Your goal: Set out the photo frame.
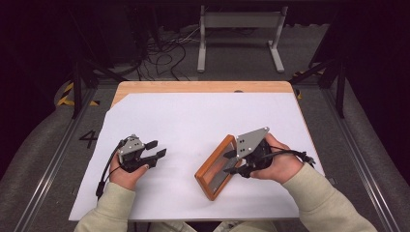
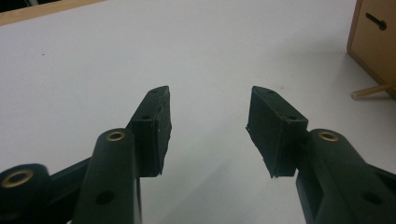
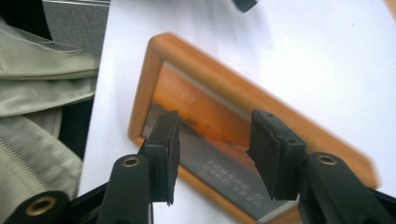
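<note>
Currently, risk: the wooden picture frame [image 1: 216, 167], lying just below the right tongs [image 1: 231, 163], could get knocked or skid on the white surface [image 1: 193, 121] if those tongs dip.
Right tongs: jaws partly open, nothing between them, above the frame's glass.
Right hand [image 1: 275, 159]: tilted, pointing down-left.
Left tongs [image 1: 155, 150]: parted, empty, frame well off to their right.
Left hand [image 1: 126, 169]: low, level.

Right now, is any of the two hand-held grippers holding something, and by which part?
Nothing is held. The right hand-held gripper hangs open above the wooden picture frame, its pads clear of it. The left hand-held gripper is open over bare white paper.
</note>
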Action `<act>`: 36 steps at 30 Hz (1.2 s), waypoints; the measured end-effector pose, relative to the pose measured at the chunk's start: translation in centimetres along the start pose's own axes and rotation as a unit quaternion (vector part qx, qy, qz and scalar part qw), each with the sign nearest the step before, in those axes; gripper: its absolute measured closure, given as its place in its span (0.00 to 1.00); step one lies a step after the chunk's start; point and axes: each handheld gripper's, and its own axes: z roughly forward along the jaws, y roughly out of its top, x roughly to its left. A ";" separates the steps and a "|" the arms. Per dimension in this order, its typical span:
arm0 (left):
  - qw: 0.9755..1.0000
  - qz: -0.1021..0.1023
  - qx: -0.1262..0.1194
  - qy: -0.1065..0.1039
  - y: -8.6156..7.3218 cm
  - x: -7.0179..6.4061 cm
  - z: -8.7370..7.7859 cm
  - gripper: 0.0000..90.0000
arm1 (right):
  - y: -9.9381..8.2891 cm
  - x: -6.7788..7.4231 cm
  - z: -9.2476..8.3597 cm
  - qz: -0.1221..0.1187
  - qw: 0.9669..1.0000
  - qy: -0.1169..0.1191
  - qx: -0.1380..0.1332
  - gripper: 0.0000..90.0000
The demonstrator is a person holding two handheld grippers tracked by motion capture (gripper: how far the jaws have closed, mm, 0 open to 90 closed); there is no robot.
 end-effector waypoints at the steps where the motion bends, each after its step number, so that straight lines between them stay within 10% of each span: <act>1: 1.000 -0.004 0.000 0.000 0.0 0.0 0.0 0.55 | 0.2 -0.3 -0.1 0.000 1.000 0.002 -0.001 0.59; 19: 1.000 -0.007 0.003 0.008 -0.5 0.2 -0.6 0.55 | 2.8 -5.3 1.8 -0.010 0.998 0.038 0.041 0.36; 36: 1.000 -0.005 0.002 0.006 -0.5 0.2 -0.6 0.54 | 2.3 -5.8 6.1 -0.024 0.988 0.117 0.096 0.27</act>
